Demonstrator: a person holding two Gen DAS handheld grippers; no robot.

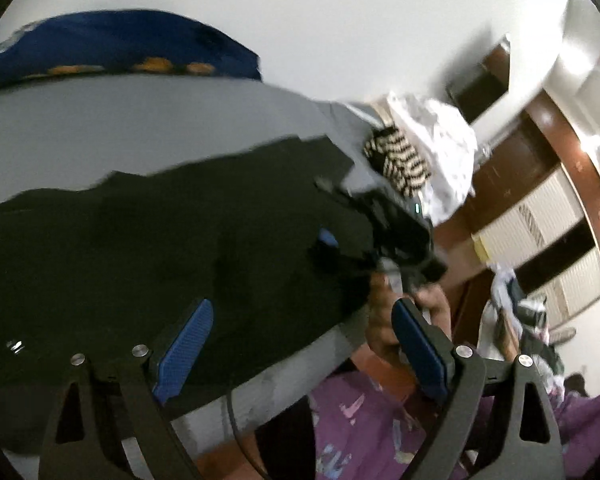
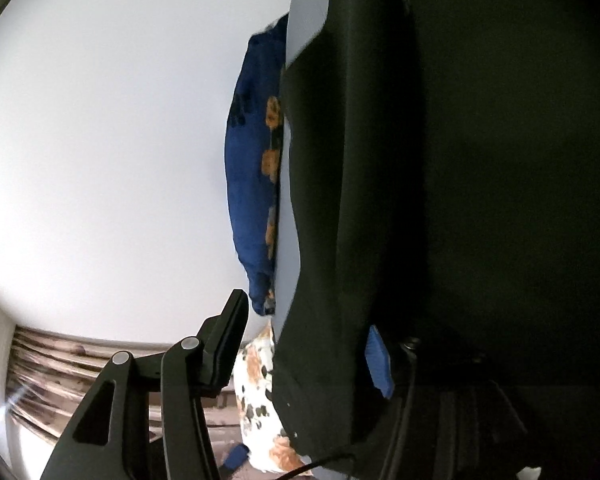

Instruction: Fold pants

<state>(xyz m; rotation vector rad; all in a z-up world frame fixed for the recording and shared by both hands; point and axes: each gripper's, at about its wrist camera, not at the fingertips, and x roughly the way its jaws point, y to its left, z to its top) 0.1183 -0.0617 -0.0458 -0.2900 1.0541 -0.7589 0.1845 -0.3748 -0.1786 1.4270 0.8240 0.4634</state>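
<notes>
The black pants (image 1: 148, 240) lie spread on a light grey bed surface (image 1: 120, 120). My left gripper (image 1: 300, 344) is open above the pants' near edge, its blue pads (image 1: 188, 344) wide apart and empty. The right gripper (image 1: 340, 240) shows in the left wrist view at the pants' right edge, a hand behind it. In the right wrist view the pants (image 2: 460, 200) fill the right half, and the cloth edge runs between the fingers of my right gripper (image 2: 308, 336). The jaws stand wide apart, one blue pad (image 2: 378, 360) partly hidden behind the cloth.
A blue pillow with orange marks (image 1: 112, 48) lies at the bed's far side, also in the right wrist view (image 2: 252, 168). A pile of striped and white clothes (image 1: 420, 152) sits at the bed's corner. Wooden wardrobes (image 1: 540, 208) stand behind. A spotted cushion (image 2: 260, 392) lies low.
</notes>
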